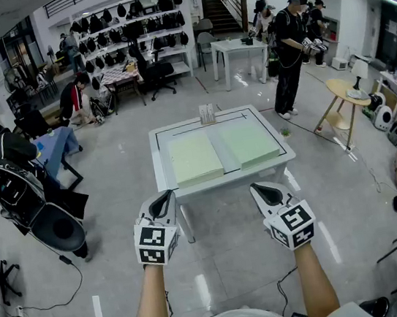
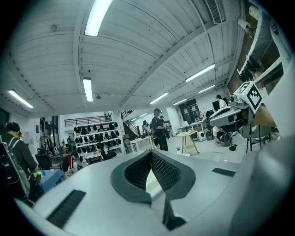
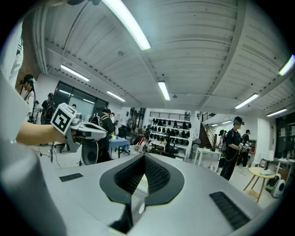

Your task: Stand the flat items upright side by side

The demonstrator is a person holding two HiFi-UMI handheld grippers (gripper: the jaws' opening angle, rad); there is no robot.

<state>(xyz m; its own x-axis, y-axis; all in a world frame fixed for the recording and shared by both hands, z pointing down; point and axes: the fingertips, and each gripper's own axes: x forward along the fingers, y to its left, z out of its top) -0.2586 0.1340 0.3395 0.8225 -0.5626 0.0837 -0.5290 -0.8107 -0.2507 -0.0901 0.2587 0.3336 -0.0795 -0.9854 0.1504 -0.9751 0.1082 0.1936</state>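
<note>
The head view looks steeply down from well back at a white table (image 1: 160,160) mid-frame. Cameras on the left gripper (image 1: 166,198) and right gripper (image 1: 258,189) tilt up toward the ceiling (image 2: 138,46); all share the far shelves (image 1: 127,24).

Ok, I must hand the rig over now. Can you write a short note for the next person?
Left gripper: shut, empty, in the air before the white table.
Right gripper: the same.
Left green sheet and right green sheet lie flat, side by side, on the table.
Done: nothing yet, neither stands.
Left to do: stand both upright, side by side.
</note>
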